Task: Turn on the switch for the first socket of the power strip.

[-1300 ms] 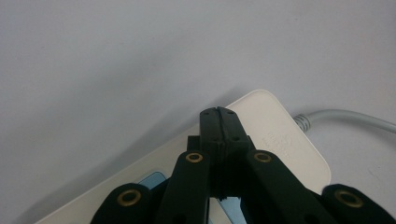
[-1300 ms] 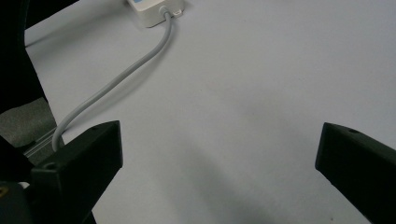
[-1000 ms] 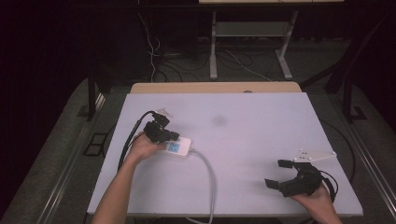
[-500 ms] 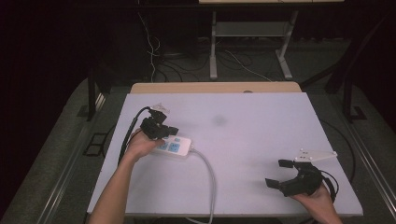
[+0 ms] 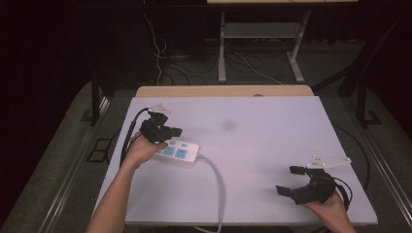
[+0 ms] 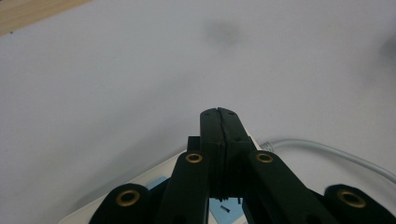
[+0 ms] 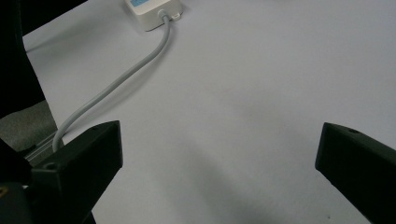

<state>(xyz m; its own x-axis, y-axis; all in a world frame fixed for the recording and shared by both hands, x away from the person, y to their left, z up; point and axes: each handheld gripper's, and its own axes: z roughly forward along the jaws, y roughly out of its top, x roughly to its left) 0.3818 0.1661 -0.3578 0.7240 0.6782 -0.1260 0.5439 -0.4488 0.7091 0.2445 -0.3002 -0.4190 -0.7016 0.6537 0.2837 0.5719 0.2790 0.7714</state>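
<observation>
The power strip (image 5: 177, 151) lies left of centre in the high view on the white counter (image 5: 262, 145), its grey cord (image 5: 216, 179) trailing toward the bottom edge. The left hand-held gripper (image 5: 171, 132) hovers over the strip's upper-left end with jaws pressed together on nothing visible. The right hand-held gripper (image 5: 291, 180) waits at lower right, jaws spread wide. Judging from this, the strip looks set down, with nothing plugged into it yet.

power strip (image 5: 177, 151): smooth white plastic | cable (image 5: 217, 180): grey rubbery | table (image 5: 272, 145): matt white, wooden edge
</observation>
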